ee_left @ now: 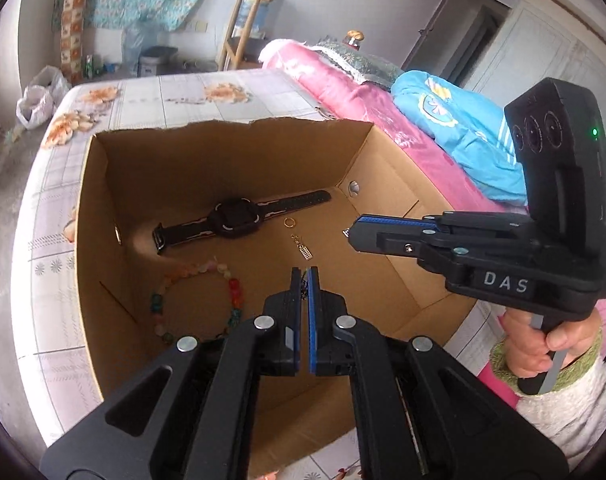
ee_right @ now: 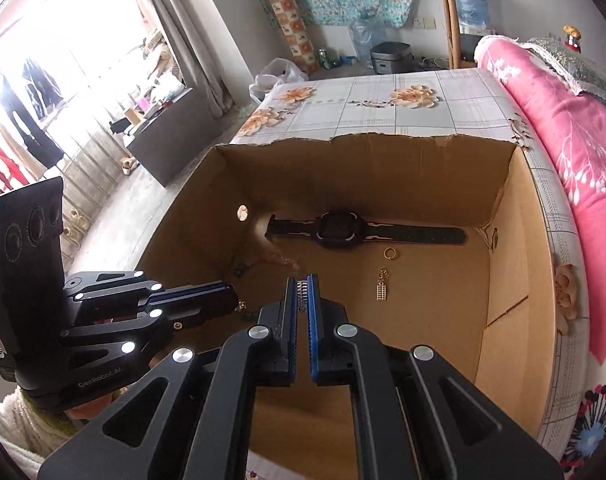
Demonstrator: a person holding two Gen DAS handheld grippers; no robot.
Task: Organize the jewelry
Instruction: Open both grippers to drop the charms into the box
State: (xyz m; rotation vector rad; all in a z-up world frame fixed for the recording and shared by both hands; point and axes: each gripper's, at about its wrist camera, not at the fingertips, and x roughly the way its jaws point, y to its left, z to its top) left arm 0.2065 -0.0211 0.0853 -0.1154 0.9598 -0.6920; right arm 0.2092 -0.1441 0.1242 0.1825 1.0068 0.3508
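Two grippers hang over an open cardboard box that sits on a bed with a flower-printed sheet. The left gripper has its blue-padded jaws pressed nearly together, and something thin and dark shows in the narrow slit between the tips; what it is cannot be told from that view. In the right wrist view the left gripper comes in from the left, and a small gold piece hangs at its tip. The right gripper is likewise clamped, its pads pinching a small silver-toned piece with a row of little beads or links; its kind is too small to tell. A hand in a fuzzy white sleeve with a green cuff grasps the handle of the right gripper, seen at the right edge of the left wrist view.

On the box floor lies a black smartwatch with its strap stretched out flat, near the far wall. Just in front of the watch sits a small gold ring, and a little nearer the camera a gold abacus-shaped charm on a short clasp. A bracelet of multicoloured beads lies in a loop on the floor, left of the left gripper's fingers. A pink floral quilt and a blue blanket are heaped beside the box.
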